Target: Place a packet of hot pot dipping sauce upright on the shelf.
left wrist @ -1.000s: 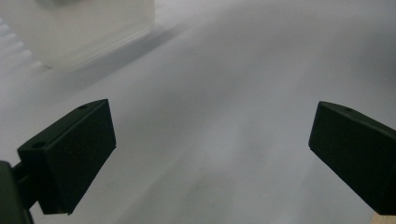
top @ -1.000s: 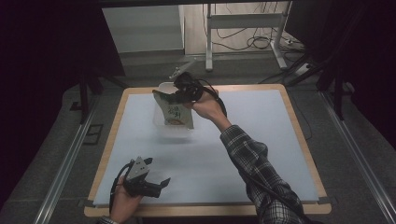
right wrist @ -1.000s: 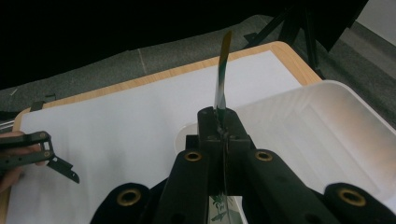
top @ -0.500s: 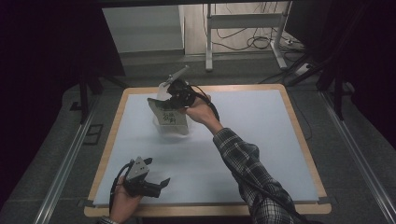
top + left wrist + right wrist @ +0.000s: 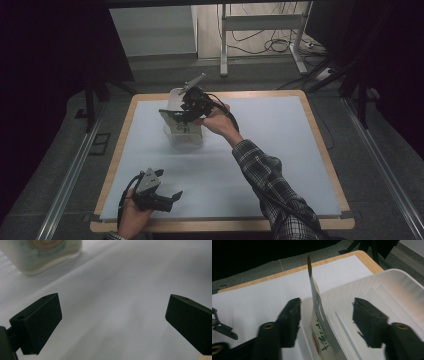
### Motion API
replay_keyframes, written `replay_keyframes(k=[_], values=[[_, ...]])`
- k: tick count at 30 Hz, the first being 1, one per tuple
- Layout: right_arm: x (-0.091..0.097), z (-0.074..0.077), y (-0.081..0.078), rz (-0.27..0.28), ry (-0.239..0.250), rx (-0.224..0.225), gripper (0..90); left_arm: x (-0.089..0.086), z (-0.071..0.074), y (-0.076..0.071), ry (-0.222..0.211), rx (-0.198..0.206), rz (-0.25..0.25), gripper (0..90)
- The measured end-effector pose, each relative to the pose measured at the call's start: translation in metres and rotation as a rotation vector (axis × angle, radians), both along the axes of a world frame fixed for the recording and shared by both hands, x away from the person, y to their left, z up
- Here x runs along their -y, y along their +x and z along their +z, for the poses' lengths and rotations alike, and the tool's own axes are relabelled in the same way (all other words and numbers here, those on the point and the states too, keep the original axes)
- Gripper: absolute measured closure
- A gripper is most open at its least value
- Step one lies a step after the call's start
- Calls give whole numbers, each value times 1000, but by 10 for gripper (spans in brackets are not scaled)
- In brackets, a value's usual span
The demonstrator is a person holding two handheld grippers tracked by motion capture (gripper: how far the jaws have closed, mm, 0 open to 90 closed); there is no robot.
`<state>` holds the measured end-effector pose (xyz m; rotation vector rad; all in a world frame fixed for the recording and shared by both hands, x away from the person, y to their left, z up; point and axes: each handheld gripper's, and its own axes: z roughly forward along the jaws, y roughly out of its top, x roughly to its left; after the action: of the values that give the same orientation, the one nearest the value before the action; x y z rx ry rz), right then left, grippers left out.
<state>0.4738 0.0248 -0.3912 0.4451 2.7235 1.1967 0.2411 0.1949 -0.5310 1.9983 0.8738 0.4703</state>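
Note:
A translucent white bin (image 5: 186, 141) stands at the table's far left-middle. A flat printed package (image 5: 181, 129) stands on edge inside it, with its dark top above the rim. My right gripper (image 5: 181, 111) hovers over the bin. In the right gripper view its jaws are apart on either side of the package (image 5: 318, 315), and neither touches it; this open gripper (image 5: 325, 306) looks blurred. The bin's rim (image 5: 387, 275) runs behind it. My left gripper (image 5: 172, 196) rests open near the front left edge, holding nothing. Its view (image 5: 112, 315) shows bare mat between the jaws.
The white mat (image 5: 280, 150) covers the wooden table (image 5: 327, 150). The bin's wall (image 5: 50, 260) shows at the top left of the left gripper view. Table legs and cables (image 5: 260, 45) stand on the floor beyond the far edge.
My right hand has shifted left and slightly down over the bin, with the package now standing in the bin. The left gripper has stayed put.

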Motion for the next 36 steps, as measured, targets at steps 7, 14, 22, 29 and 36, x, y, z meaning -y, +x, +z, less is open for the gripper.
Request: replay_keyframes(k=[7,14,22,29,36], values=[[3,-2,0,-24,4,-16,238,0,0,0,4,1,-2,5],[6,-5,-3,-21,-7,-5,150,1,0,0,7,-1,-4,5],[11,-4,-6,-20,7,-19,102,1,0,0,8,0,-5,5],[14,-3,-12,-10,3,-11,81,1,0,0,11,-1,-5,5],[19,2,-17,-7,21,3,65,1,0,0,10,0,-4,5]])
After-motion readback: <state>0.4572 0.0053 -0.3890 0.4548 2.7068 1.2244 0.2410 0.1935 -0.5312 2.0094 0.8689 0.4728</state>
